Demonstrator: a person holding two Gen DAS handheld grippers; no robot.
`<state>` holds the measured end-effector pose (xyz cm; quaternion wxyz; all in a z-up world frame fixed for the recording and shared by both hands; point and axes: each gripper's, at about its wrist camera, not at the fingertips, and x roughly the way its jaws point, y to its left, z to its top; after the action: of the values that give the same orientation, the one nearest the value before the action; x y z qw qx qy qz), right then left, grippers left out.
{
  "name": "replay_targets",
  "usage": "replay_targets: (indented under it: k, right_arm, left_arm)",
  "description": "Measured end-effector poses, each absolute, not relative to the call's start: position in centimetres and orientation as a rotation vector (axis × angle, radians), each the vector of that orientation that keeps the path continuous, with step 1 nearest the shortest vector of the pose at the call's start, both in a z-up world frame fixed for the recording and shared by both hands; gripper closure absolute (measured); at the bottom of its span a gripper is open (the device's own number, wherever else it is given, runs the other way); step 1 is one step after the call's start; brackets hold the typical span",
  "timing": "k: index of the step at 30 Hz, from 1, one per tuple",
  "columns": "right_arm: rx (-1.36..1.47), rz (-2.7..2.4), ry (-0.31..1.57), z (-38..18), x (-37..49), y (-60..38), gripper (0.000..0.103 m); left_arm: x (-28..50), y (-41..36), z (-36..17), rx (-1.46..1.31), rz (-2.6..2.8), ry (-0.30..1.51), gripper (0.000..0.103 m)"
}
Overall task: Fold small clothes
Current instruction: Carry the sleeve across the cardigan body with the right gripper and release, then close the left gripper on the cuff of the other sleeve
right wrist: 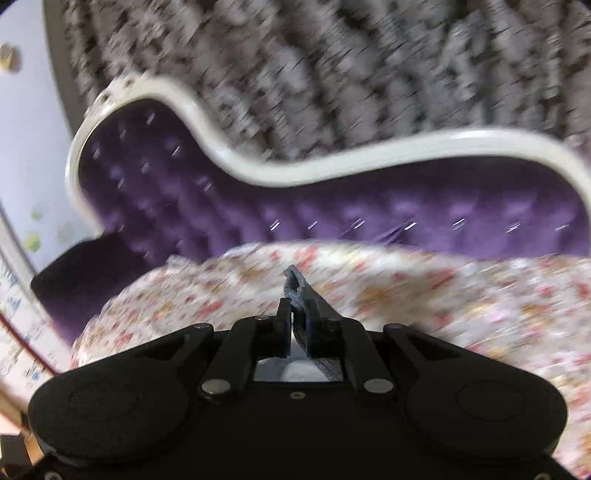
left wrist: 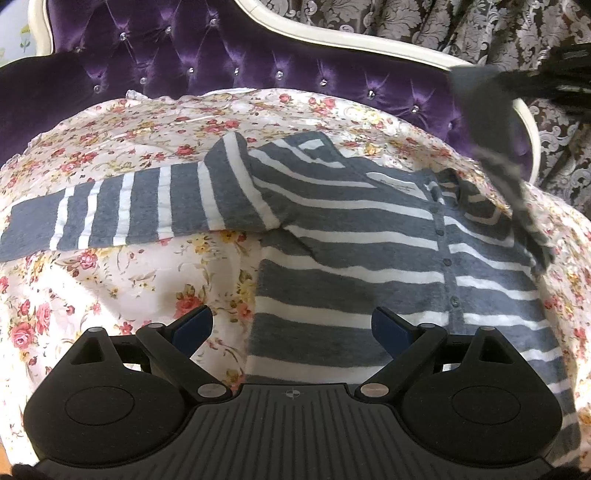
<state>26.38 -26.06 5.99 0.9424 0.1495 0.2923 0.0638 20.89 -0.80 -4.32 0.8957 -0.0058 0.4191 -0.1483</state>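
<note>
Purple tufted cushioning [left wrist: 221,55] is filling the far side, patterned curtains [left wrist: 498,33] are hanging behind it, and a flowered sheet [left wrist: 110,280] is covering the seat where the work is happening. Lying flat on that sheet, right of centre, is a grey-and-white striped cardigan [left wrist: 351,236], buttons running down its front, its left sleeve [left wrist: 110,214] stretching straight out to the left.

Over on the far right, the right gripper [right wrist: 295,317] is pinching a fold of grey knit, its fingers pressed together on the other sleeve [left wrist: 495,155] and holding it lifted off the sheet (the heavy blur in that camera suggests it is swinging fast). The job looks like a sleeve fold: best done by carrying the cuff across the chest and laying it flat, keeping the shoulder line straight so the body is not dragged out of square.

Meanwhile the left gripper [left wrist: 291,325] is hanging spread wide and holding nothing, low over the near hem, one finger above the sheet and the other above the stripes. It is well placed to press the body down should the cloth start sliding.
</note>
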Motion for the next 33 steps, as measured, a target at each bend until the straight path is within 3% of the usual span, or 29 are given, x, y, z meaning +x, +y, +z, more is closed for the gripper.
replay_targets:
  k: [5, 7, 9, 10, 12, 20, 26, 28, 30, 33]
  right_arm:
    - [0.252, 0.185, 0.706, 0.3, 28.0, -20.9, 0.089]
    - [0.23, 0.209, 0.743, -2.1, 28.2, -19.6, 0.079]
    - [0.258, 0.252, 0.761, -3.8, 27.8, -19.4, 0.074]
    - [0.27, 0.274, 0.77, -4.4, 27.5, -19.3, 0.064]
    - [0.282, 0.3, 0.755, -4.5, 26.5, -19.7, 0.054]
    - [0.323, 0.091, 0.628, -2.7, 21.2, -27.7, 0.049]
    - [0.431, -0.099, 0.593, -4.2, 18.6, -34.0, 0.041]
    - [0.477, -0.129, 0.591, -4.8, 18.2, -35.7, 0.033]
    - [0.513, -0.144, 0.589, -5.4, 18.1, -37.1, 0.03]
    - [0.536, -0.146, 0.612, -6.1, 17.7, -38.7, 0.03]
  left_arm:
    - [21.1, -0.5, -4.4, -0.022, -0.303, 0.878, 0.009]
    - [21.2, -0.5, -4.5, -0.02, -0.298, 0.878, 0.009]
    - [21.2, -0.4, -4.6, -0.017, -0.294, 0.879, 0.009]
    - [21.2, -0.4, -4.7, -0.017, -0.293, 0.88, 0.009]
    - [21.2, -0.4, -4.7, -0.017, -0.294, 0.879, 0.009]
    - [21.1, -0.5, -4.4, -0.045, -0.346, 0.848, 0.009]
    - [22.0, -1.7, -3.0, -0.068, -0.372, 0.815, 0.009]
    - [22.8, -2.7, -2.5, -0.057, -0.376, 0.819, 0.01]
    - [23.6, -3.6, -2.3, -0.056, -0.4, 0.827, 0.016]
    - [25.1, -5.4, -2.7, -0.067, -0.447, 0.86, 0.017]
